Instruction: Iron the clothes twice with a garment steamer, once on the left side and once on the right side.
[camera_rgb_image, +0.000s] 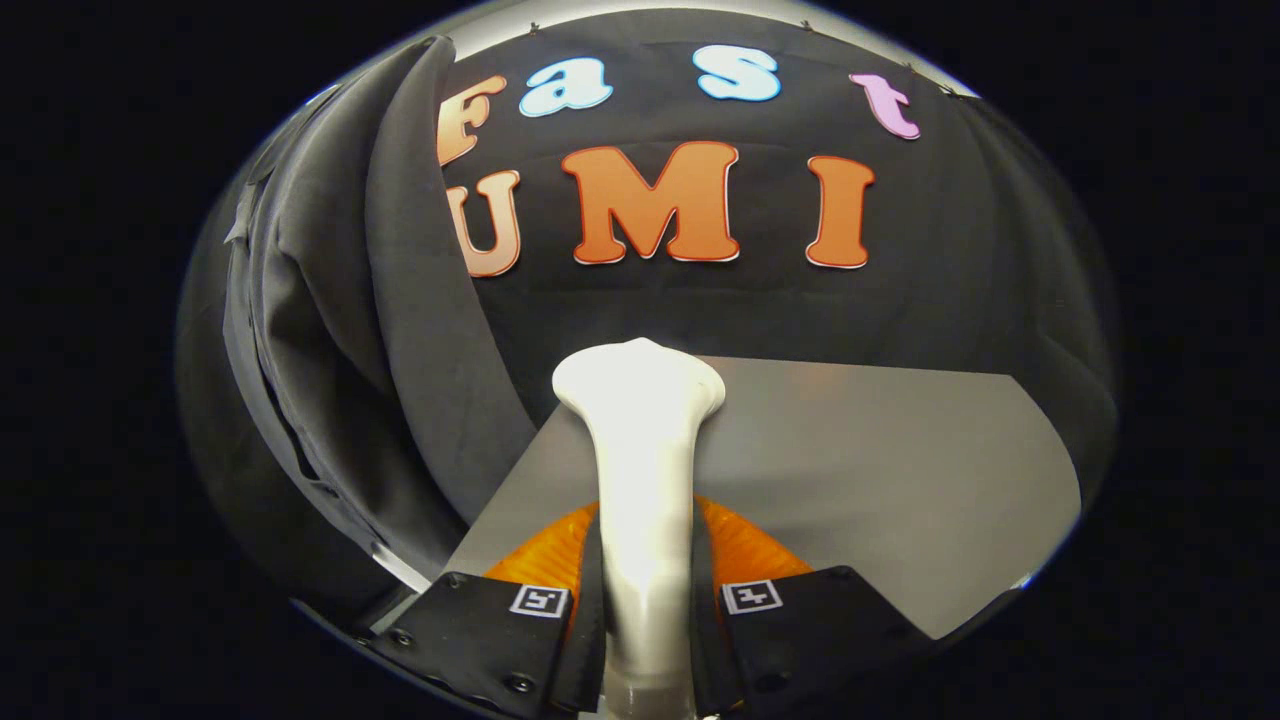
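Observation:
A white garment steamer (642, 460) stands up between my fingers, its neck pressed from both sides and its flared head rising just ahead of them. My gripper (645, 600) is shut on the steamer's handle. A dark grey garment (350, 340) hangs to the left of the steamer, with a sleeve and folds running down toward the table edge. The steamer head sits a short way to the right of the garment, apart from it.
A grey table (860, 470) spreads beyond and to the right of the fingers. Black cloth forms the booth's wall (950, 280) behind the table and the garment.

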